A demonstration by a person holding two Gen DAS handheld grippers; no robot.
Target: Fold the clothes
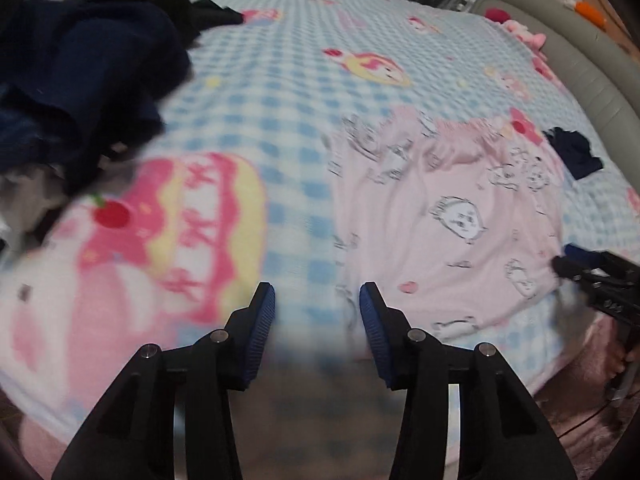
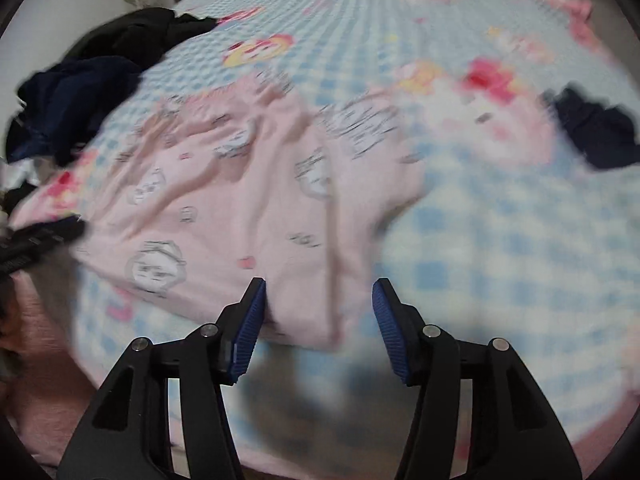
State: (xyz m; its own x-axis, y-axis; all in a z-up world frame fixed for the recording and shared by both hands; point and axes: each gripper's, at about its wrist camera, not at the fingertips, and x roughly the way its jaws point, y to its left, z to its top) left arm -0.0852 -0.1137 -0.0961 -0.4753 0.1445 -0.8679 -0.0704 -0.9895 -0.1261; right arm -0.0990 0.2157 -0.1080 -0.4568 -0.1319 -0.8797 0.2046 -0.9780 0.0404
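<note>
A: Start close in. How do the grippers stand?

B: The left gripper (image 1: pixel 317 300) has its blue ribbed fingers (image 1: pixel 262 320) apart, with nothing between them; below them is only blurred blanket. The right gripper (image 2: pixel 319 300) is spread too, and the near hem of the pale pink garment printed with small cartoon faces (image 2: pixel 248 208) lies in the gap between its fingers (image 2: pixel 250 320). I cannot tell whether either pad touches the cloth.

A: And where does that garment lie?

B: Spread flat on the bed, on a blue-and-white checked blanket with pink cartoon figures (image 1: pixel 288 92), near its front edge. In the left wrist view the garment (image 1: pixel 448 216) sits to the right of the open fingers, and the right gripper (image 1: pixel 592 272) shows at its far right edge. In the right wrist view the left gripper (image 2: pixel 36 244) shows dark and blurred at the garment's left edge.

A: Further out?

B: A small dark navy piece of cloth (image 1: pixel 574 152) lies on the blanket just beyond the garment's right side, apart from it. On the left side a heap of dark navy and black clothes (image 1: pixel 80 80) is piled up, with something white under its near end.

A: And at the back?

B: A grey padded bed rail (image 1: pixel 580 64) curves along the right, with pink soft toys (image 1: pixel 524 32) beside it.
</note>
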